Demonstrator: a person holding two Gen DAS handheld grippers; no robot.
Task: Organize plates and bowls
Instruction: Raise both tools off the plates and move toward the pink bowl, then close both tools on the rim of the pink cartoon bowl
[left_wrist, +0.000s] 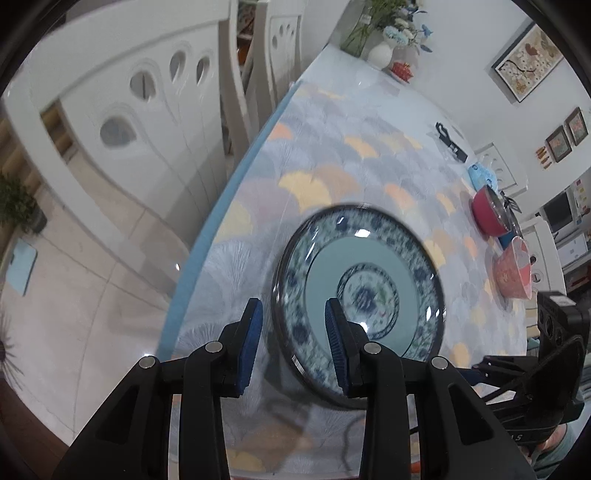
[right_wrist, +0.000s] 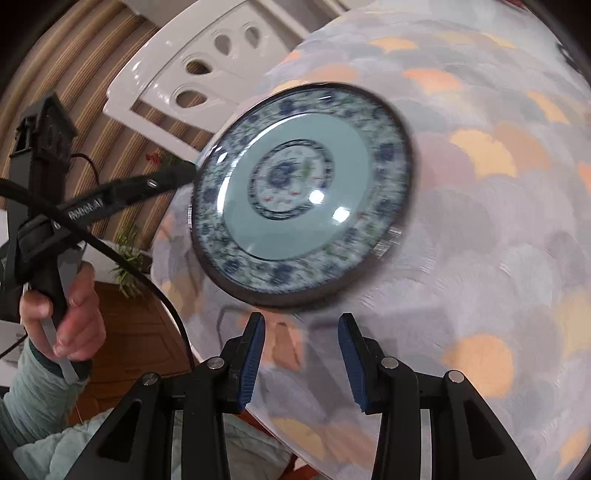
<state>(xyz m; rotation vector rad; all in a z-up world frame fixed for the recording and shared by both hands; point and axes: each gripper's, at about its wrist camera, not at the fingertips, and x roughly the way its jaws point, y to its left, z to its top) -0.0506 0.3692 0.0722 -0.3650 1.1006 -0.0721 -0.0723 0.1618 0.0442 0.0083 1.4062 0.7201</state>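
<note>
A blue-and-white patterned plate (left_wrist: 360, 295) lies flat on the table near its edge; it also shows in the right wrist view (right_wrist: 299, 192). My left gripper (left_wrist: 293, 345) is open, its jaws standing either side of the plate's near rim without closing on it. In the right wrist view the left gripper's fingers (right_wrist: 173, 175) reach the plate's left edge. My right gripper (right_wrist: 301, 356) is open and empty, just short of the plate's near rim. A pink bowl (left_wrist: 513, 269) and a red bowl (left_wrist: 489, 216) stand at the far right of the table.
The table wears a fan-patterned cloth (left_wrist: 332, 166) with a blue edge. White chairs (left_wrist: 122, 122) stand along the left side. A white vase with flowers (left_wrist: 380, 51), a small red pot (left_wrist: 402, 70), a black tool (left_wrist: 450, 142) and a light blue item (left_wrist: 480, 173) lie farther back.
</note>
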